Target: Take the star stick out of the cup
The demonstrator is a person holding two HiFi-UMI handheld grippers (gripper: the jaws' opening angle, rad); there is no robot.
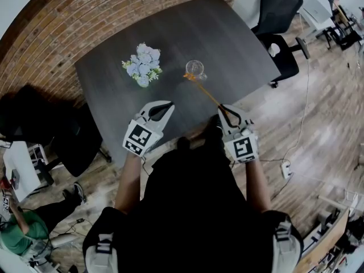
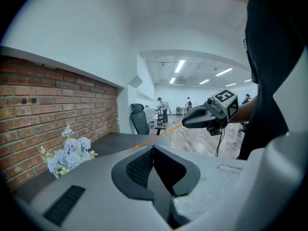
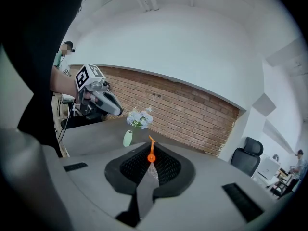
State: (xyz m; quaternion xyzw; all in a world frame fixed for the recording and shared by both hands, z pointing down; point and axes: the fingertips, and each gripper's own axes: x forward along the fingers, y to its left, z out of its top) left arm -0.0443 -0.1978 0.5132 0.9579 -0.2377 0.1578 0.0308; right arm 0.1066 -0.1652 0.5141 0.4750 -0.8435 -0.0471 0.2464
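Note:
A clear glass cup (image 1: pixel 194 67) stands on the dark table (image 1: pixel 227 44). The orange star stick (image 1: pixel 206 92) runs from just in front of the cup back to my right gripper (image 1: pixel 223 108), which is shut on its near end. In the right gripper view the stick (image 3: pixel 151 149) pokes up from between the closed jaws of the right gripper (image 3: pixel 150 161). Whether the star end still touches the cup I cannot tell. My left gripper (image 1: pixel 168 104) hovers over the table's near edge, left of the stick. It (image 2: pixel 154 151) is shut and holds nothing.
A small vase of pale blue flowers (image 1: pixel 143 64) stands left of the cup. A brick wall (image 1: pixel 85 16) borders the table's far side. Black office chairs (image 1: pixel 281 27) stand to the right, and a cable with a power strip (image 1: pixel 286 168) lies on the wooden floor.

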